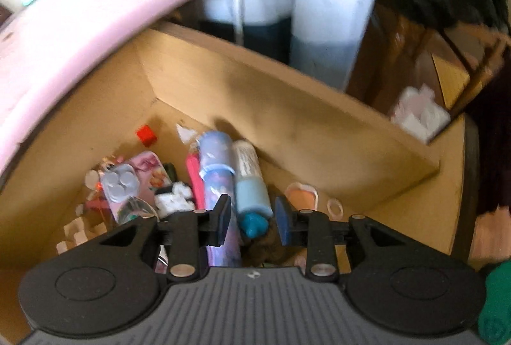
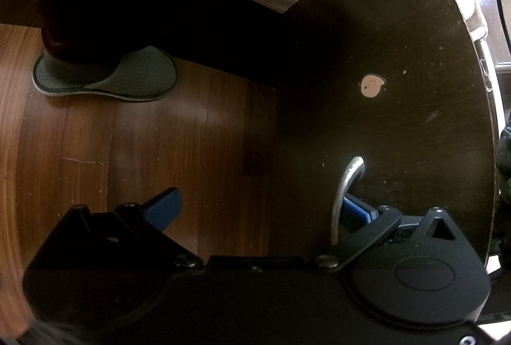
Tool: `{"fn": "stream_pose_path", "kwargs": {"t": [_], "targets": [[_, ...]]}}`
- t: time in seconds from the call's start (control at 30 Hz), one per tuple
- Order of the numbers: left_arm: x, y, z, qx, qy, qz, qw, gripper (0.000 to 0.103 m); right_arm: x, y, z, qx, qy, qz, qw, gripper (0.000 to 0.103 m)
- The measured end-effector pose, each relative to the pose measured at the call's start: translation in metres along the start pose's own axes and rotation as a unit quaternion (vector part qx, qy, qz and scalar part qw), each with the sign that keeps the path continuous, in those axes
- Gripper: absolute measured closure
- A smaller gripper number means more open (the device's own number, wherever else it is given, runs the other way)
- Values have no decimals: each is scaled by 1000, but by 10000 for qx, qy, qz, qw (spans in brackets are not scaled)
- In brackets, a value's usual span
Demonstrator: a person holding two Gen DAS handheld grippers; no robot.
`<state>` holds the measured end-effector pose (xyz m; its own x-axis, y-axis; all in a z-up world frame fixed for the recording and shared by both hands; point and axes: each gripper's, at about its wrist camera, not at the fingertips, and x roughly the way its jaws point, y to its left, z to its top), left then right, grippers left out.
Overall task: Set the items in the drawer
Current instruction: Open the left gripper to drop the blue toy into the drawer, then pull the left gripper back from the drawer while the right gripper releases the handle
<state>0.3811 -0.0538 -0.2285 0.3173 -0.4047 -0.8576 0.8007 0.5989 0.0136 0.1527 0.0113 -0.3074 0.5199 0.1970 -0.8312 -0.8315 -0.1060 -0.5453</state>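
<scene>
In the left wrist view an open wooden drawer (image 1: 319,134) holds several small items: a purple tube (image 1: 214,172), a white tube with a blue cap (image 1: 252,185), a pink case (image 1: 150,172) and a red cube (image 1: 146,134). My left gripper (image 1: 252,219) hovers over the drawer, open and empty, with the blue cap between its pads. In the right wrist view my right gripper (image 2: 255,207) is open at the dark drawer front (image 2: 399,73). Its right finger (image 2: 357,211) is hooked behind the metal handle (image 2: 345,191).
A pink surface (image 1: 80,26) overhangs the drawer at the left. Crumpled white paper (image 1: 418,115) lies beyond the drawer's far wall. A person's slippered foot (image 2: 105,77) stands on the wooden floor (image 2: 143,147). A round sticker (image 2: 372,86) is on the drawer front.
</scene>
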Motion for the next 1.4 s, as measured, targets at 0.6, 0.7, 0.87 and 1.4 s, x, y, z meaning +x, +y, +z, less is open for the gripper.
{"fn": "stream_pose_path", "kwargs": {"t": [0.6, 0.7, 0.87, 1.4], "targets": [[-49, 45, 29, -1999, -120, 1050, 9741, 36, 6, -4, 7, 35, 164, 98, 9998, 0], [-52, 43, 21, -1999, 2, 1357, 9704, 36, 8, -3, 9, 110, 205, 69, 9997, 0], [-66, 37, 10, -1982, 9, 1700, 9653, 36, 13, 0, 13, 218, 285, 12, 9994, 0], [-136, 9, -30, -2545, -656, 1805, 9478, 36, -35, -7, -24, 1417, -529, 330, 9879, 0]]}}
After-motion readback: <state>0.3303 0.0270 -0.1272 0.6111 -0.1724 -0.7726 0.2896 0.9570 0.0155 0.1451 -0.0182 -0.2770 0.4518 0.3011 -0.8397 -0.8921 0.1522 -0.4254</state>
